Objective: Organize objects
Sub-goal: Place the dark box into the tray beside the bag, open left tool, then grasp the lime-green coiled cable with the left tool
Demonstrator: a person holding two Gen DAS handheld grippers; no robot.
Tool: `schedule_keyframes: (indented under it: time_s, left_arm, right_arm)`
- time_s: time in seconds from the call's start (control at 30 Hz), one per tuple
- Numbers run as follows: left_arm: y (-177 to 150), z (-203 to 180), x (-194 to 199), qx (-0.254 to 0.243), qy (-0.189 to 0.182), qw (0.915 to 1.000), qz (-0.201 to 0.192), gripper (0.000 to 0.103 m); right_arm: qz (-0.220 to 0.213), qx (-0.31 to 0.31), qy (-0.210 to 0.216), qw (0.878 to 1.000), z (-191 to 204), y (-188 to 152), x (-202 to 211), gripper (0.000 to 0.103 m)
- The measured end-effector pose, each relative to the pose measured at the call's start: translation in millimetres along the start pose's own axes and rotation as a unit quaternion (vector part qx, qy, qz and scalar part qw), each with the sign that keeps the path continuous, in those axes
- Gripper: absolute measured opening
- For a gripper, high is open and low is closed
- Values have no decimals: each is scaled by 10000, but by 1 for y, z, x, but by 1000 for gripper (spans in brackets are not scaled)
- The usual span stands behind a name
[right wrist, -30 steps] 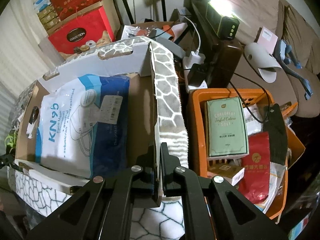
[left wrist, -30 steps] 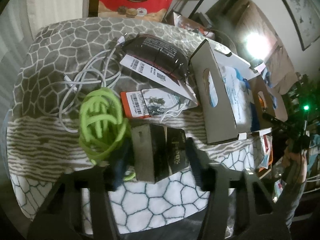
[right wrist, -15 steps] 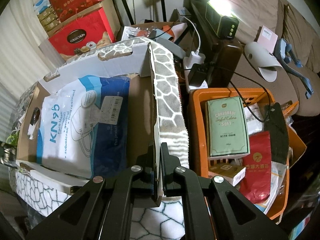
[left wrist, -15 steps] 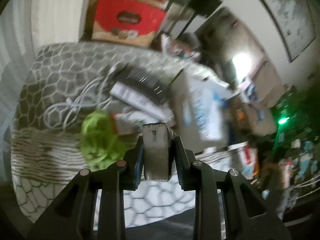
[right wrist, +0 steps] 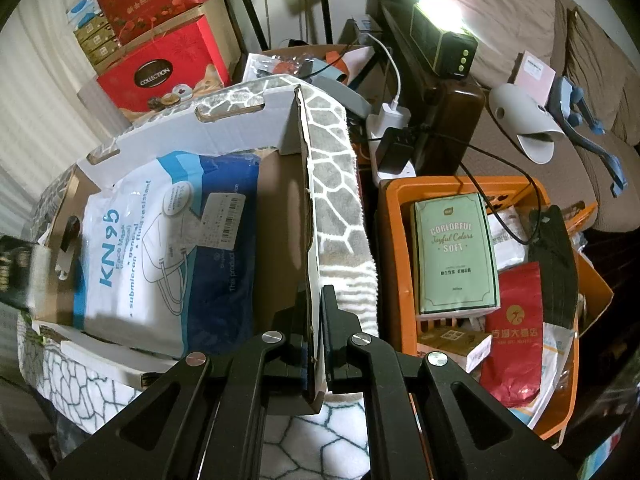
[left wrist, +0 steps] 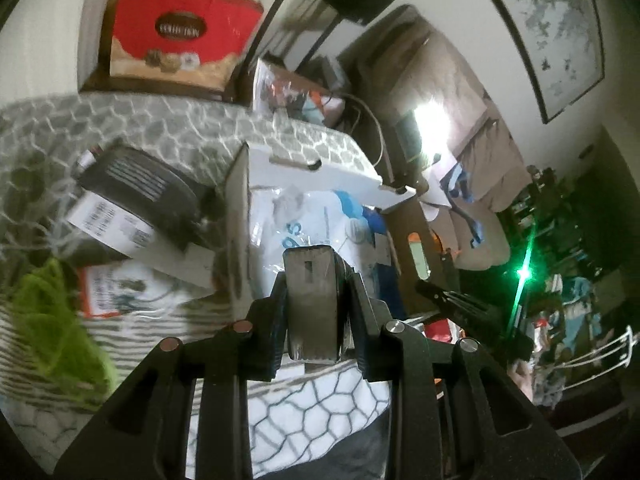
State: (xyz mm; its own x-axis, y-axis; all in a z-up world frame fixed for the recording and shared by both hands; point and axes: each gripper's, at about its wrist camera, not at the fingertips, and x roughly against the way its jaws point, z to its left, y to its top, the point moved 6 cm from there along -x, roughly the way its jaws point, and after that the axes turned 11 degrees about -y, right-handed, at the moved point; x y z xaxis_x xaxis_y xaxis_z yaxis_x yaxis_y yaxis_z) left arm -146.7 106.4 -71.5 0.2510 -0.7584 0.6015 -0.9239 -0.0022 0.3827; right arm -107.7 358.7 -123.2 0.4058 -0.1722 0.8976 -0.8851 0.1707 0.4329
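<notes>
My left gripper (left wrist: 316,308) is shut on a small dark box (left wrist: 312,300) and holds it in the air over the near edge of the cardboard box (left wrist: 236,232). A white and blue KN95 mask pack (right wrist: 168,248) lies inside the cardboard box. My right gripper (right wrist: 314,320) is shut on the right wall of the cardboard box (right wrist: 308,216). The dark box shows at the far left edge of the right wrist view (right wrist: 12,268). On the patterned blanket (left wrist: 168,128) lie a black package (left wrist: 140,188), a card (left wrist: 116,288) and a green cord (left wrist: 48,312).
An orange basket (right wrist: 394,240) with a green packet (right wrist: 456,260), a red pouch (right wrist: 516,336) and other goods stands right of the cardboard box. Red gift boxes (right wrist: 156,68) stand behind. A power strip (right wrist: 388,128) and a lamp (right wrist: 444,52) are at the back.
My left gripper has closed on the small dark box, lifted it off the blanket and moved it right, toward the cardboard box. The right gripper has kept still on the box wall.
</notes>
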Motion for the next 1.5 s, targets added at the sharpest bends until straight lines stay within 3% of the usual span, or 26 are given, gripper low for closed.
schedule_keyframes:
  time_s: [0.17, 0.53, 0.63, 0.73, 0.77, 1.0, 1.27, 1.5]
  left_arm:
    - [-7, 3, -22, 156, -14, 9999, -2, 26]
    - [-25, 5, -40, 4, 560, 9982, 214, 27]
    - [-25, 1, -34, -178, 644, 9976, 184, 37]
    - [-21, -9, -20, -339, 731, 9967, 47, 63]
    - [-20, -13, -14, -418, 693, 9967, -31, 66]
    - [-6, -24, 35, -670, 767, 9945, -251, 70]
    - [-4, 30, 98, -618, 1691, 9829, -376, 74]
    - [-18, 95, 117, -25, 1958, 9801, -329, 78]
  right_arm:
    - [1, -30, 15, 10000, 1, 0, 0, 4]
    - [1, -29, 22, 10000, 0, 0, 0, 4]
    - [-1, -25, 16, 10000, 0, 0, 0, 5]
    - [-2, -31, 17, 10000, 0, 0, 0, 5]
    - [-2, -36, 21, 10000, 0, 0, 0, 5]
    - [-6, -27, 25, 10000, 1, 1, 0, 5]
    - [-6, -41, 39, 10000, 1, 0, 1, 5]
    - [-9, -36, 41, 10000, 1, 0, 1, 5]
